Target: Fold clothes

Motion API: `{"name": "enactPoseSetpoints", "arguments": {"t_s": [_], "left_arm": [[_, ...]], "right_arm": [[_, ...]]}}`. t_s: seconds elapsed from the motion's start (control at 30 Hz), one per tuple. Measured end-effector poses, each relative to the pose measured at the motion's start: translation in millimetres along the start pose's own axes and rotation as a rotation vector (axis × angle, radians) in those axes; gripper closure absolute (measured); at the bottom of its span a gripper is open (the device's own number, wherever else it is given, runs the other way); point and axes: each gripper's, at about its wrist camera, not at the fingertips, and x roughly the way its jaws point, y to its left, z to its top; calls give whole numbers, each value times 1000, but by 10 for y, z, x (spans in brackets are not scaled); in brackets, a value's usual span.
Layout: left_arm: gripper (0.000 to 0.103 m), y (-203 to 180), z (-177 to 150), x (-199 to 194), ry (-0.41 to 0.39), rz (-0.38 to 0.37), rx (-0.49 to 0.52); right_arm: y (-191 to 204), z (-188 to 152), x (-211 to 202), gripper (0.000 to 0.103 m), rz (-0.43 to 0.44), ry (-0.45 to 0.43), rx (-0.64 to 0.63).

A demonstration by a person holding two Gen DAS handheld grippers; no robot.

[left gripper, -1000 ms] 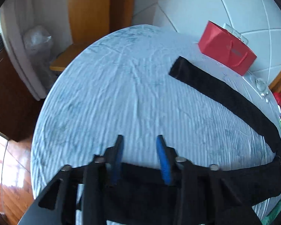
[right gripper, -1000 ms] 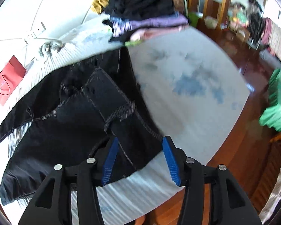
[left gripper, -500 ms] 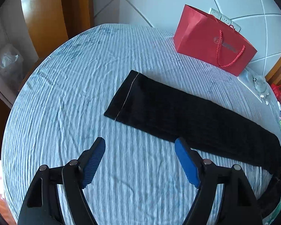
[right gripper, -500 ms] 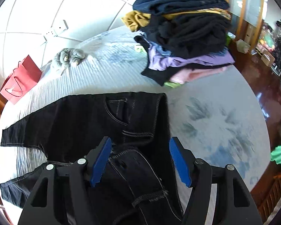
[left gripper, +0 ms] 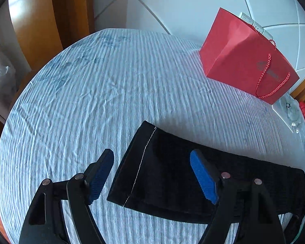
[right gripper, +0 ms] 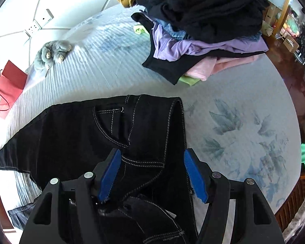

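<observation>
Black jeans (right gripper: 71,134) with pale stitching lie flat on a bed covered by a blue-striped sheet (left gripper: 111,85). In the left wrist view one leg's hem (left gripper: 144,162) lies straight ahead. My left gripper (left gripper: 152,174) hangs open over that hem, and its blue pads do not touch the cloth. In the right wrist view the waistband and pocket area (right gripper: 148,126) lie below my right gripper (right gripper: 151,174). It stands open above the waist, pads apart and clear of the fabric.
A red paper bag (left gripper: 246,61) with rope handles stands by the white wall. A tall pile of mixed clothes (right gripper: 203,24) lies at the bed's far side, with a grey plush toy (right gripper: 50,52) near the wall. Wooden floor lies beyond the bed's right edge.
Both grippers let go of the jeans and opened wider. The left one moved to the far leg's hem, which now lies under it. The right moved up to the waistband.
</observation>
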Motion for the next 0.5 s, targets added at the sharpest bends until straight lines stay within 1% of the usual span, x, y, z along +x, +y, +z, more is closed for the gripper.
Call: {"name": "enactPoseSetpoints", "arguments": {"t_s": [0.1, 0.2, 0.3, 0.33, 0.37, 0.5], "left_arm": [[23, 3, 54, 92, 3, -2, 29], [22, 4, 99, 223, 27, -6, 64], [22, -68, 156, 378, 56, 28, 128], [19, -104, 168, 397, 53, 29, 143], [19, -138, 181, 416, 50, 30, 157], [19, -209, 242, 452, 59, 45, 156]], "right_arm": [[66, 71, 95, 39, -12, -4, -14], [77, 164, 174, 39, -13, -4, -15], [71, 255, 267, 37, -18, 4, -6], [64, 282, 297, 37, -22, 9, -2], [64, 307, 325, 37, -22, 12, 0], [59, 388, 427, 36, -21, 20, 0]]}}
